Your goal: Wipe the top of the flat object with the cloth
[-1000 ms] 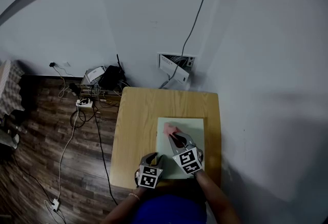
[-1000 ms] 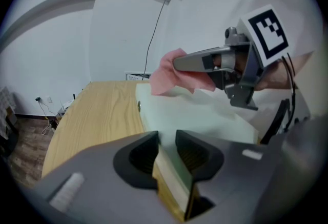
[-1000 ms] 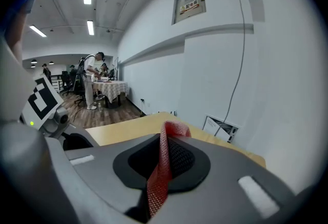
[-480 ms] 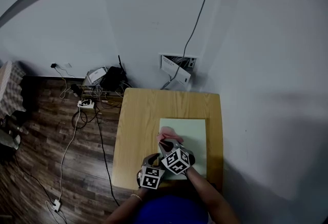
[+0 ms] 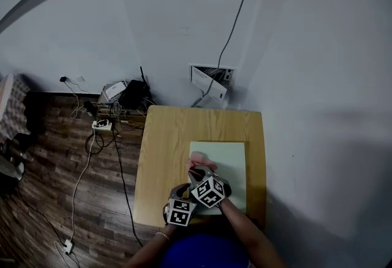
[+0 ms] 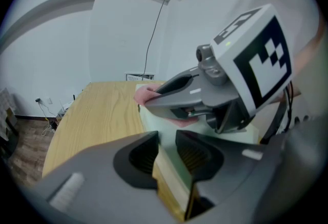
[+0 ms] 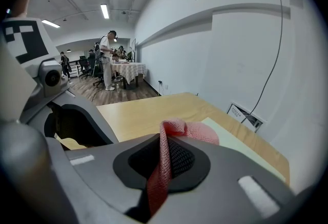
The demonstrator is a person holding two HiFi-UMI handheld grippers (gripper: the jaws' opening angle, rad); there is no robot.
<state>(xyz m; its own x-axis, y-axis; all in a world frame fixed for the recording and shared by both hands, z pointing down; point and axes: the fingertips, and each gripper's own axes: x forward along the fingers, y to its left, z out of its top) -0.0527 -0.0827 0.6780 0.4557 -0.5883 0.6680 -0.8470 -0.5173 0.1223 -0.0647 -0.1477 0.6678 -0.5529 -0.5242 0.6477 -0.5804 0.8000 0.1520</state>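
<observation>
**Cloth on the board, both grippers gripping**

A wooden table (image 5: 162, 150) stood against a white wall (image 5: 184, 21). On its right half, toward the near edge, lay a flat pale-green board (image 5: 228, 159).

The left gripper (image 6: 165, 152) was at the board's near left corner. Its jaws stood partly closed with the board's edge between them, and both ribbed pads pressed on that edge. It pointed forward and down.

The right gripper (image 7: 163, 159) was closed on a pink cloth (image 7: 177, 129). A thin fold of the mesh ran down between the pads, and the rest bunched out past the fingertips. In the head view this gripper reached over the board's left part, just ahead of the left gripper, with its marker cube tilted. In the left gripper view the cloth sat under the right gripper's jaws and on the board's top, close to the left edge.

Beyond the table's far edge, a wall box (image 5: 210, 76) had a cable (image 5: 236, 21) running up the wall. A dark router (image 5: 131, 92) and loose cords (image 5: 92, 138) lay on the wood floor (image 5: 43, 187) to the left. The right gripper view showed people (image 7: 107, 59) standing far off in the room.
</observation>
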